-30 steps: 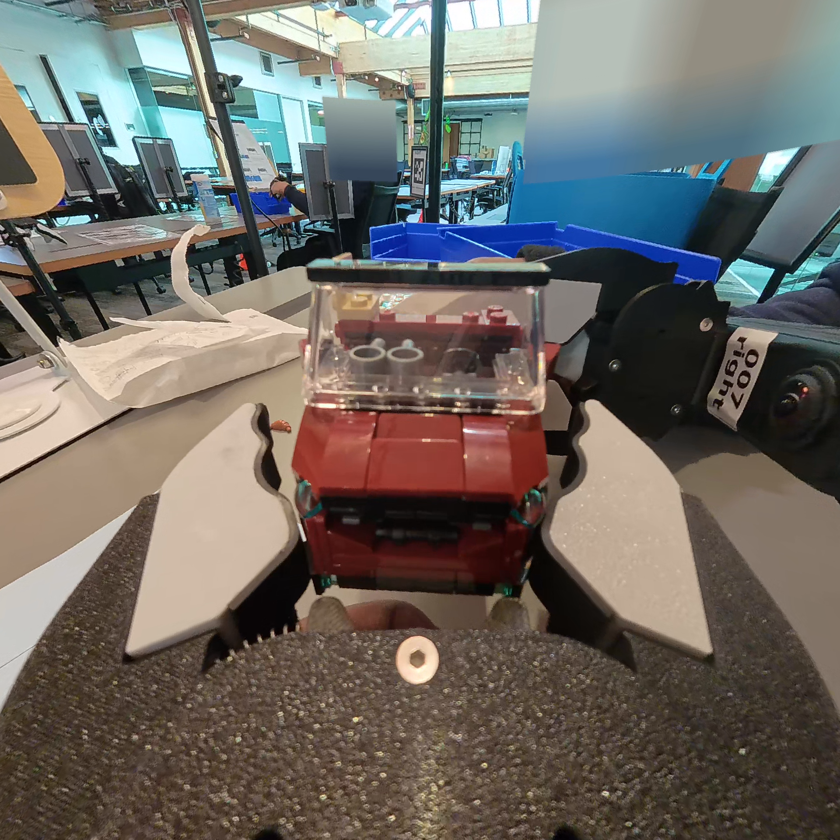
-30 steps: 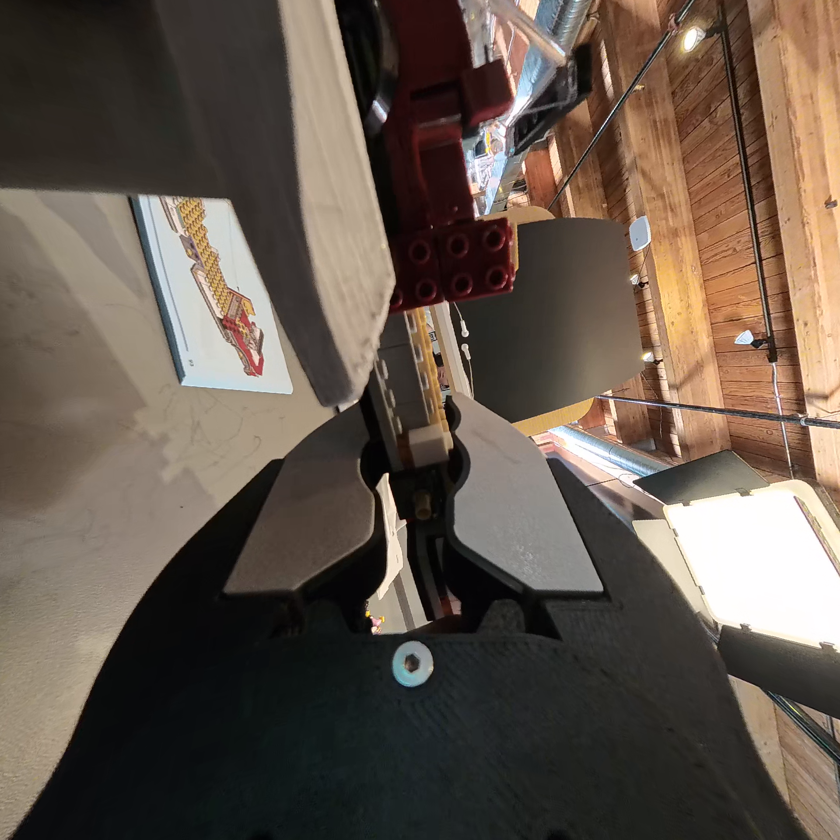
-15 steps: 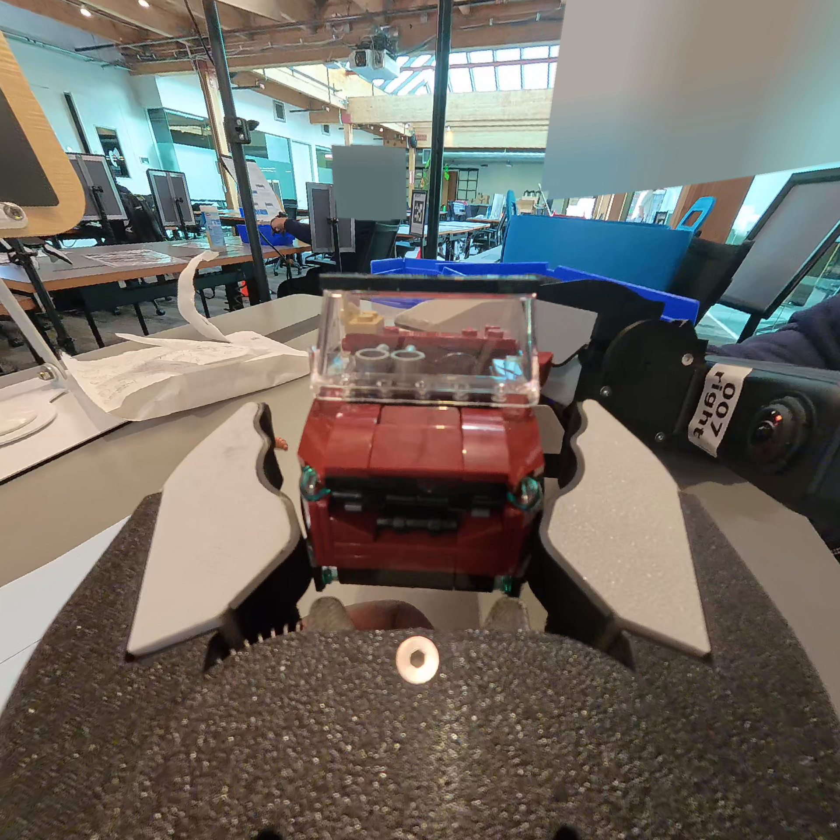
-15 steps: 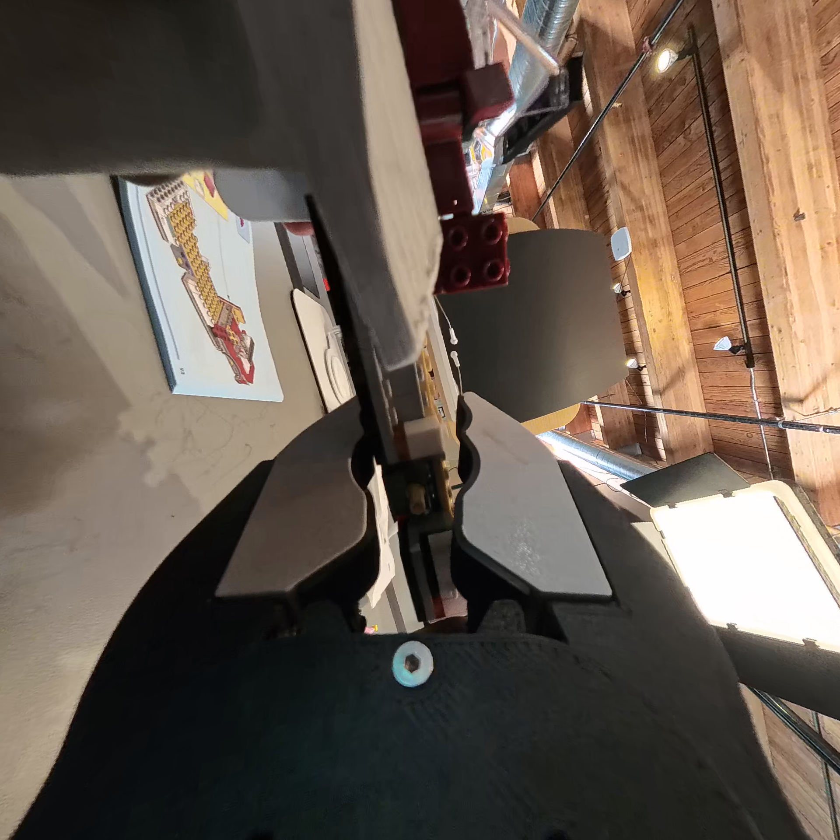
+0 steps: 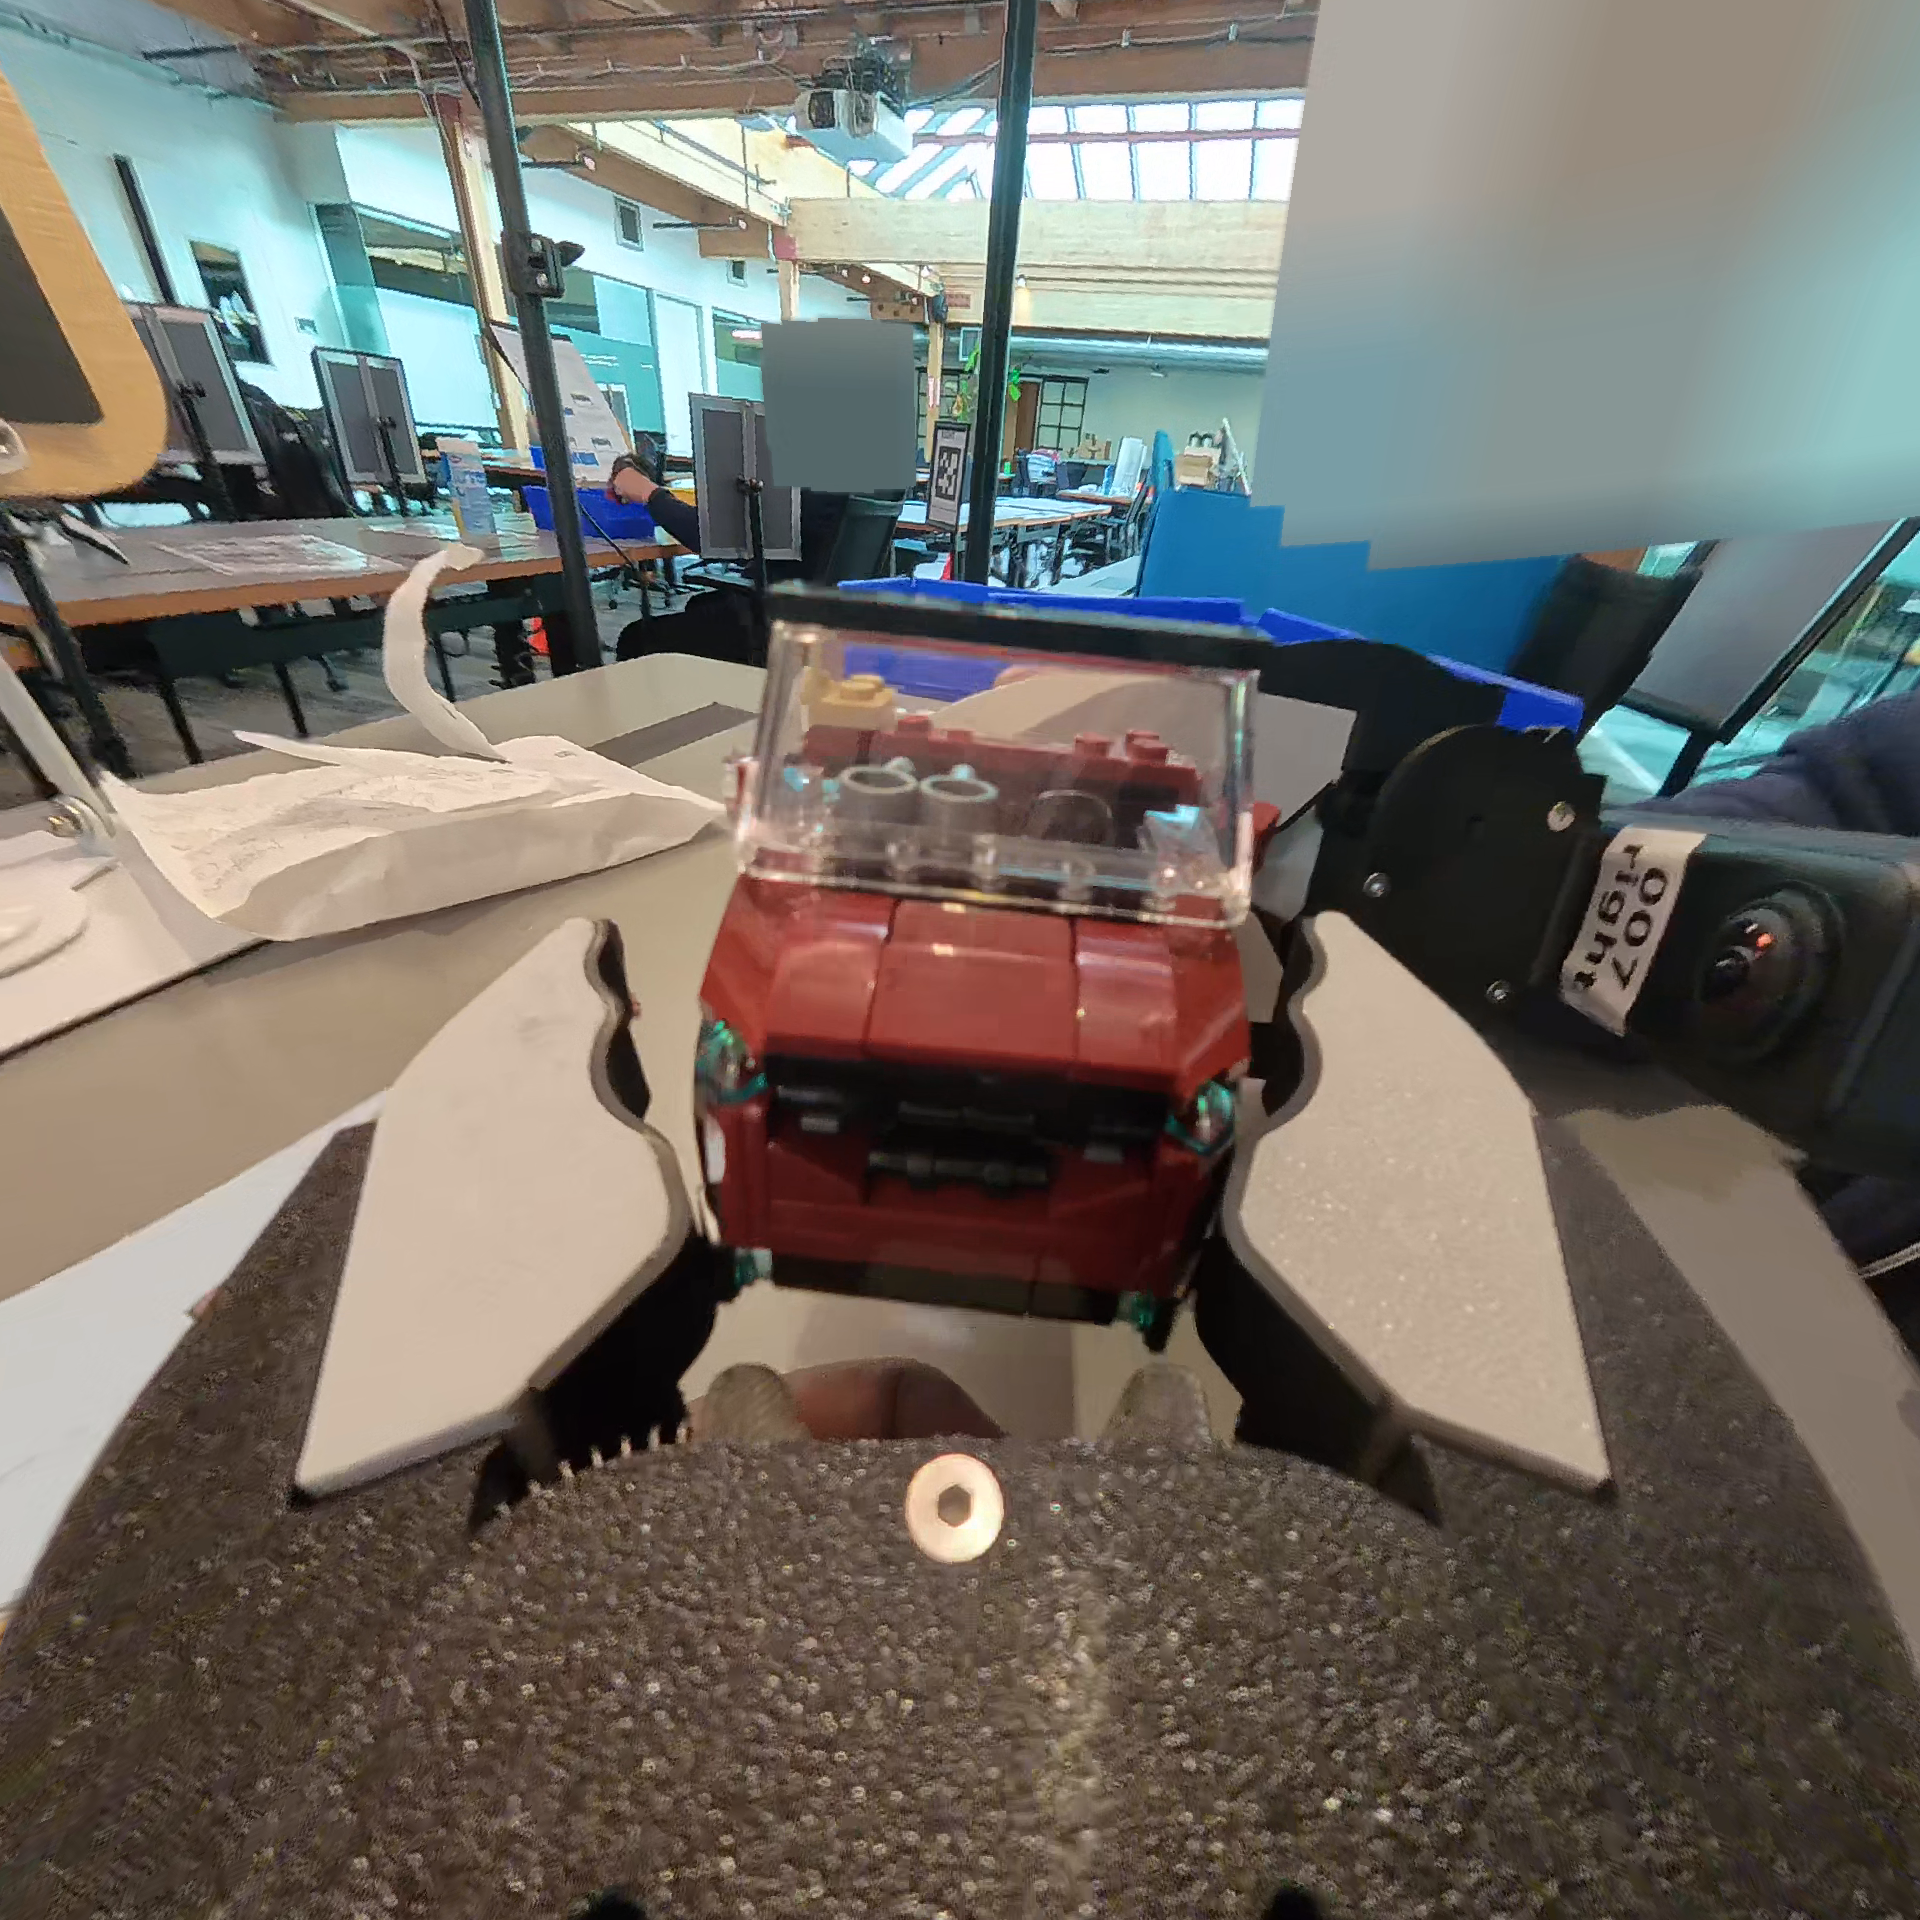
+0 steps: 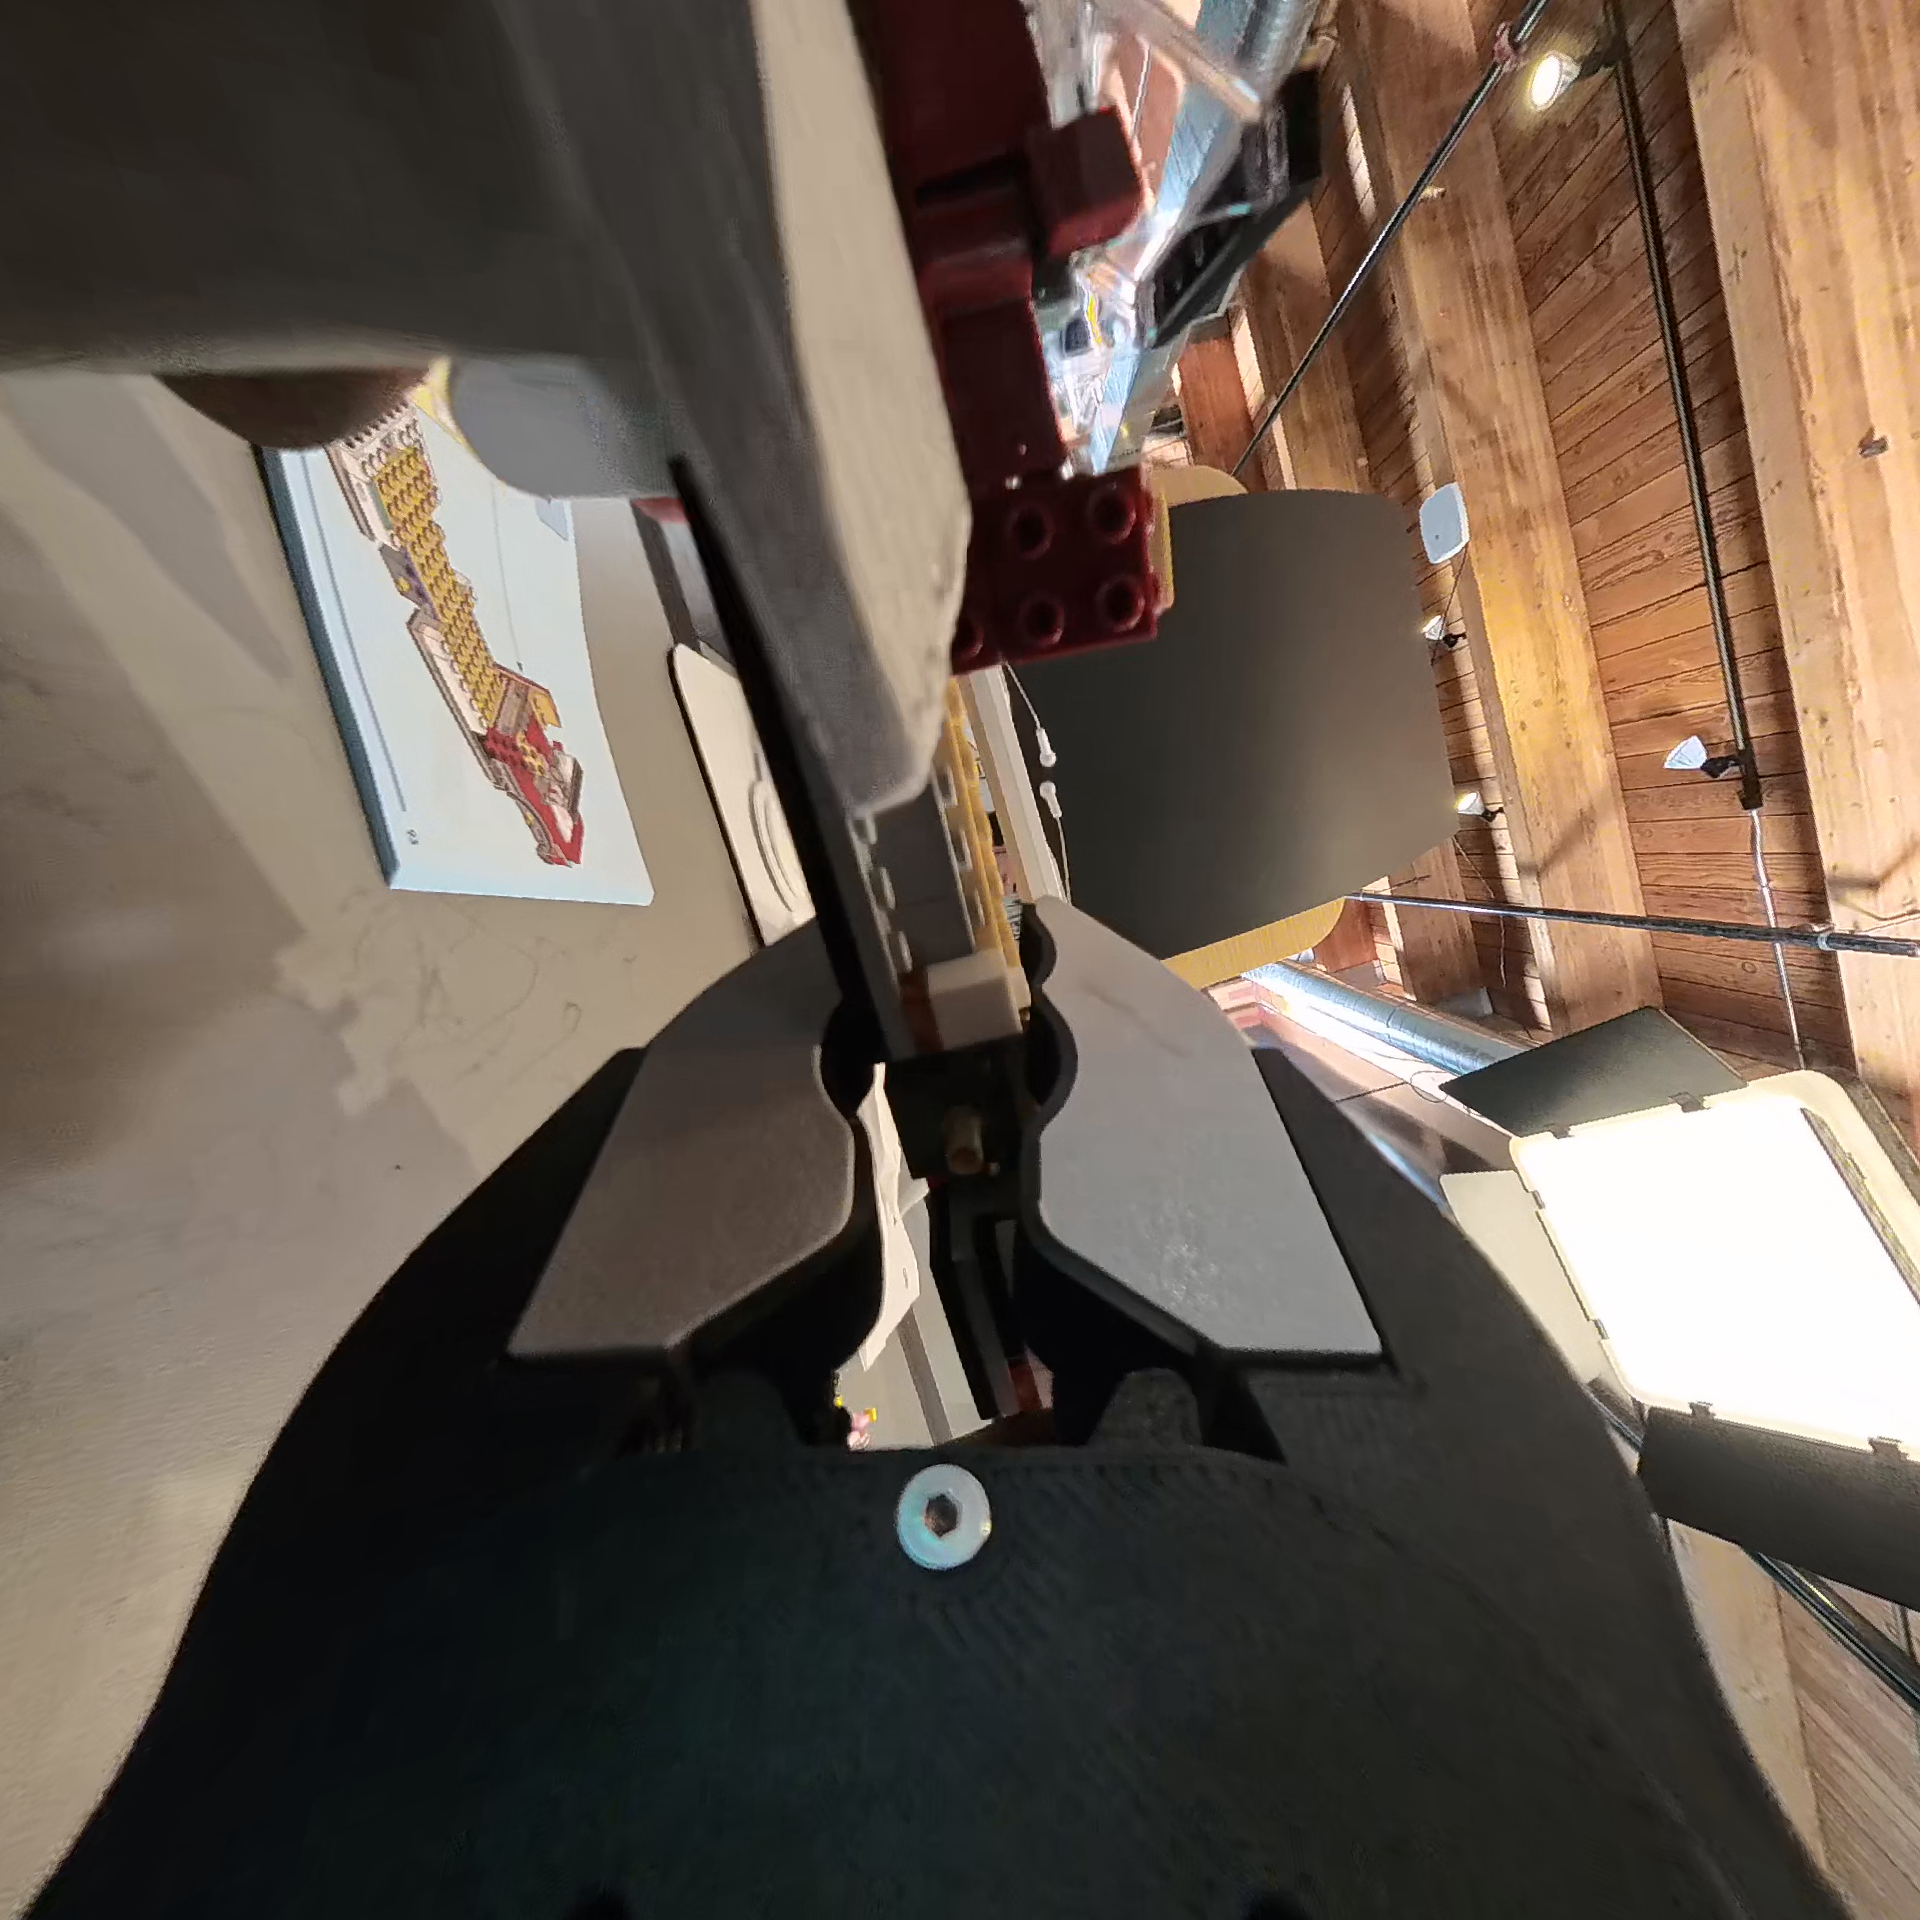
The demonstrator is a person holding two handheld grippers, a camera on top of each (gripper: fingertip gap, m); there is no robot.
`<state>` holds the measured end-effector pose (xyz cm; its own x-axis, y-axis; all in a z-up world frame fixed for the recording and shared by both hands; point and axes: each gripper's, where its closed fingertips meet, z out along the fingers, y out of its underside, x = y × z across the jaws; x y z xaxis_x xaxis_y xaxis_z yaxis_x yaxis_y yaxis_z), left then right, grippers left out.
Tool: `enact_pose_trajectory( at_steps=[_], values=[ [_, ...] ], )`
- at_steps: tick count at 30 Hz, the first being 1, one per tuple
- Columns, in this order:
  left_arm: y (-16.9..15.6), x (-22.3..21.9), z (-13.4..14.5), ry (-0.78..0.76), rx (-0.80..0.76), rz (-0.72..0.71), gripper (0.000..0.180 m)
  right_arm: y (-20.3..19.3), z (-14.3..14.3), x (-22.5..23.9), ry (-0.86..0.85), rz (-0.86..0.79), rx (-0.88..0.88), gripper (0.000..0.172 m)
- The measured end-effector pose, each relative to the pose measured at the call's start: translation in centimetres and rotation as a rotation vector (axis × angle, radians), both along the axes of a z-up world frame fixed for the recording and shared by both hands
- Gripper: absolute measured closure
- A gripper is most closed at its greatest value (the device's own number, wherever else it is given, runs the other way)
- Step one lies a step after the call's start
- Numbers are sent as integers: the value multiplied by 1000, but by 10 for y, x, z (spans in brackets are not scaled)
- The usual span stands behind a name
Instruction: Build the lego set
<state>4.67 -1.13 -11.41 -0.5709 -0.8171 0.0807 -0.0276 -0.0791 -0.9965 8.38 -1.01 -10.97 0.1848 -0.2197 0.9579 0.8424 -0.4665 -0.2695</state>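
A dark red brick-built car (image 5: 977, 997) with a clear windshield (image 5: 997, 790) is held above the grey table (image 5: 208, 1049). My left gripper (image 5: 956, 935) is shut on its front, one pad on each side of the hood. My right gripper (image 5: 1455, 831) reaches in behind the car from the right. In the right wrist view, my right gripper (image 6: 930, 940) is shut on the car's rear end. That end is a black and grey plate stack (image 6: 904, 883) with a white brick (image 6: 971, 1013) against the right pad. The left gripper's grey finger (image 6: 810, 436) lies along the car's red side (image 6: 987, 343).
A crumpled white paper bag (image 5: 395, 821) lies on the table at the left. A blue bin (image 5: 1455, 665) stands behind the car. An instruction booklet (image 6: 468, 686) lies flat on the table. A person's dark sleeve (image 5: 1818, 769) is at the right edge. Spacing between my two grippers at the tips: around 5 cm.
The car has tilted slightly and its nose has risen. My right gripper's pads eased apart on the rear plate stack, then came together on it once more. My left gripper stays on the front.
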Motion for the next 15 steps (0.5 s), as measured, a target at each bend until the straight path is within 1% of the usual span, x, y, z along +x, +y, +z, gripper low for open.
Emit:
enact_pose_trajectory(
  at_steps=[2,5,8,11,15],
  values=[
    [2,0,1,35,-70,-14,71,-2,1,4,7,-14,5,147],
    [4,1,1,94,-172,-23,78,-5,4,11,25,-46,17,147],
    [0,2,0,149,-257,-44,83,-5,3,12,29,-53,13,147],
    [-8,2,-3,203,-335,-64,92,-4,1,12,33,-71,8,147],
    [-15,2,-1,265,-488,-90,102,-3,-1,10,22,-89,-7,147]
  ],
)
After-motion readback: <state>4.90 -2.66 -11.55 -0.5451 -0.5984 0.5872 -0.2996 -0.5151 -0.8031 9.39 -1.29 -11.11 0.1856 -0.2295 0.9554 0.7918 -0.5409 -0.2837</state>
